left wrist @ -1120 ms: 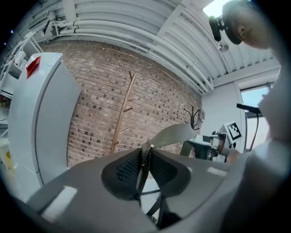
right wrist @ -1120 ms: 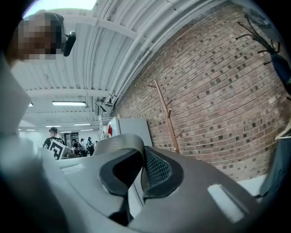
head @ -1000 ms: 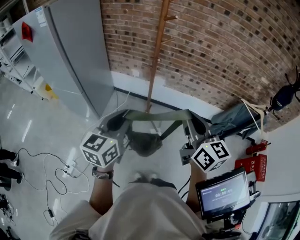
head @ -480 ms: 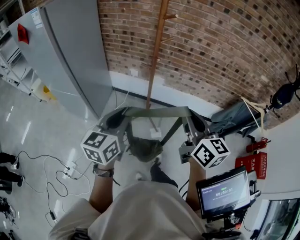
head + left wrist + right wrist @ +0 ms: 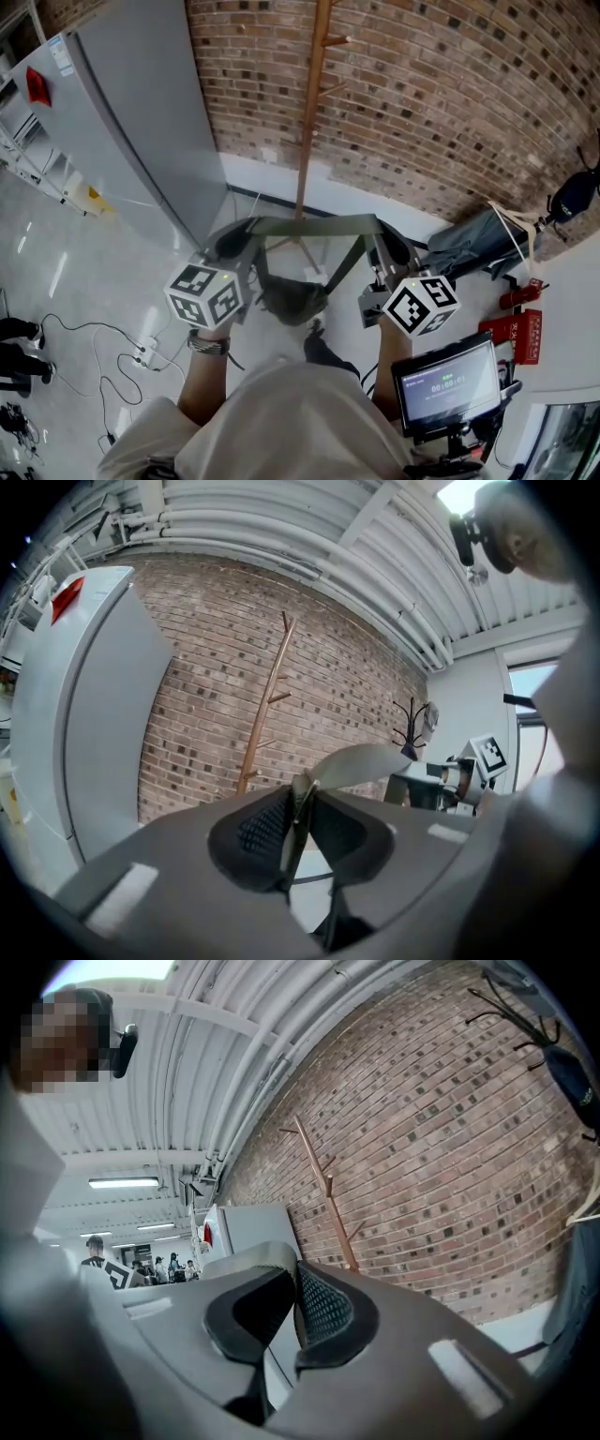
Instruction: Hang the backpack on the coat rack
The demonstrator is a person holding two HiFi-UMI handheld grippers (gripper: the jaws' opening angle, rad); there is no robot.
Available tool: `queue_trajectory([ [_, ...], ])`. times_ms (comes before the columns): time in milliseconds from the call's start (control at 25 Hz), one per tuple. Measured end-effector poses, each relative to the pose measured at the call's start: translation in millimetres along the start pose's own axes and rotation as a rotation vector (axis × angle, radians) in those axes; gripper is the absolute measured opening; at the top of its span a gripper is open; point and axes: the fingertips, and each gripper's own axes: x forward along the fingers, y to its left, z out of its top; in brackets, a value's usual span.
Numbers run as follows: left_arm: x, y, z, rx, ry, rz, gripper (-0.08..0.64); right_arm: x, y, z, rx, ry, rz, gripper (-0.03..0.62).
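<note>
Coat rack (image 5: 310, 112) standing upper centre of frame. Olive backpack (image 5: 292, 295) hanging mid-frame, clear of the rack, sagging: soft, probably light, likely to swing. Its strap (image 5: 314, 225) stretching taut across; that span is looking best for a peg. Left hand-held gripper (image 5: 232, 244) and right hand-held gripper (image 5: 394, 248) each clamping one strap end.

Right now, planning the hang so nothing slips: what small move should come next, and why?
Probably lift both forward toward the coat rack: left gripper and right gripper each pinch the strap, stretched between them, the backpack hangs below, and the rack stands ahead.
</note>
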Motion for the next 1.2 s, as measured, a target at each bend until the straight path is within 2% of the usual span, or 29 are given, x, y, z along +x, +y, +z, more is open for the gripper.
queue_trajectory([
  [280,36.2,15.4,6.9,0.013,0.017,0.01,0.052,30.2,-29.6,5.8,0.014,0.001,0.006,0.009],
  [760,104.5,39.5,22.5,0.001,0.02,0.078,0.052,92.1,-85.1,29.6,0.015,0.043,0.078,0.009],
  [960,126.5,48.5,24.0,-0.069,0.001,0.094,0.052,115.1,-103.5,34.0,0.023,0.071,0.12,0.009],
  [1200,149.8,56.1,26.4,-0.101,-0.022,0.135,0.052,135.9,-120.5,42.5,0.068,0.095,0.204,0.009],
])
